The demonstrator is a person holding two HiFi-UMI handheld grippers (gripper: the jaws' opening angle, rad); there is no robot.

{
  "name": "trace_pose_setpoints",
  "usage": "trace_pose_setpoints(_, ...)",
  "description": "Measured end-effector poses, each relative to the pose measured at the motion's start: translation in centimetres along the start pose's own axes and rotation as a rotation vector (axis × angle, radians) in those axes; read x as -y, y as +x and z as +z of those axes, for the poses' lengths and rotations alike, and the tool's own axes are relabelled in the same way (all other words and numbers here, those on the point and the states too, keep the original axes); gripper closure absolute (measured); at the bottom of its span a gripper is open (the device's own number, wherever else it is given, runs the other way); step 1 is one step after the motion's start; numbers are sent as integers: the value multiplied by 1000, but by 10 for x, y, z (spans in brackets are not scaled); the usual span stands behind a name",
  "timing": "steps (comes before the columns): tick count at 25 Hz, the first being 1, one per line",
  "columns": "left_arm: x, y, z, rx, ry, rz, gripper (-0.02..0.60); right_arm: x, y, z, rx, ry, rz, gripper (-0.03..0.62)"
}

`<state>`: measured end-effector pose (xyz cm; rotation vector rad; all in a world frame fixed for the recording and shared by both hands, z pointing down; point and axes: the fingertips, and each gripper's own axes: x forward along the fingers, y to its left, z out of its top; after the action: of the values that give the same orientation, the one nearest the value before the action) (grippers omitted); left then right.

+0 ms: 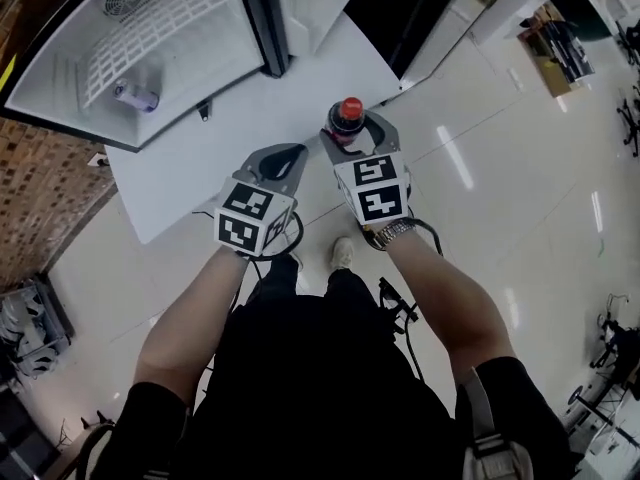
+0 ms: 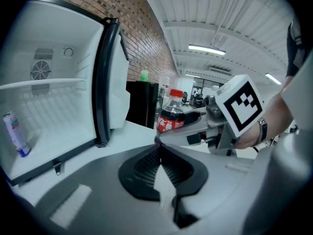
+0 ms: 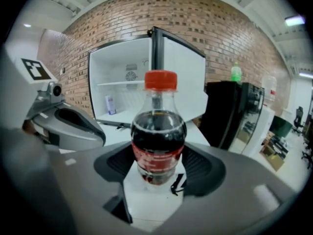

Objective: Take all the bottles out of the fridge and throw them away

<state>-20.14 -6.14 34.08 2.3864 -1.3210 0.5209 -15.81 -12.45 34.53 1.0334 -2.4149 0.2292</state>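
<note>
A person looks down at their own arms, each hand gripping a handheld claw topped with a cube of black-and-white square markers. The right claw (image 1: 356, 128) is shut around a cola bottle (image 1: 347, 116) with a red cap, dark drink and a red label. The bottle stands upright between the jaws, out of the fridge and above the pale floor (image 1: 480, 158). In the right gripper view, the bottle (image 3: 157, 141) fills the centre, with the ribbed pads of the right claw (image 3: 157, 169) pressed to its lower body on both sides.

The left claw (image 1: 287, 160) sits just beside the right one. Its own view shows the left claw (image 2: 159, 147) empty, its jaw tips touching.

The fridge (image 1: 150, 38) stands open ahead and to the left, white inside with a wire shelf. On its floor lies a small container (image 1: 137, 96), pale with a blue end. I cannot tell whether it is a can or a bottle. A brick wall (image 3: 195, 28) runs behind the fridge, and a black cabinet (image 3: 234, 116) to its right carries a green bottle (image 3: 235, 73).
</note>
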Motion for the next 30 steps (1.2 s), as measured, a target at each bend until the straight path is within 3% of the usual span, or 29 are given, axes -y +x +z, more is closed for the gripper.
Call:
trace_pose_setpoints(7, 79, 62, -8, -69, 53, -107, 578, 61, -58, -78, -67, 86, -73, 290)
trace_pose_setpoints(16, 163, 128, -41, -181, 100, -208, 578, 106, -106, -184, -166, 203, -105, 292)
trace_pose_setpoints(30, 226, 182, -132, -369, 141, -382, 578, 99, -108, -356, -385, 426, -162, 292)
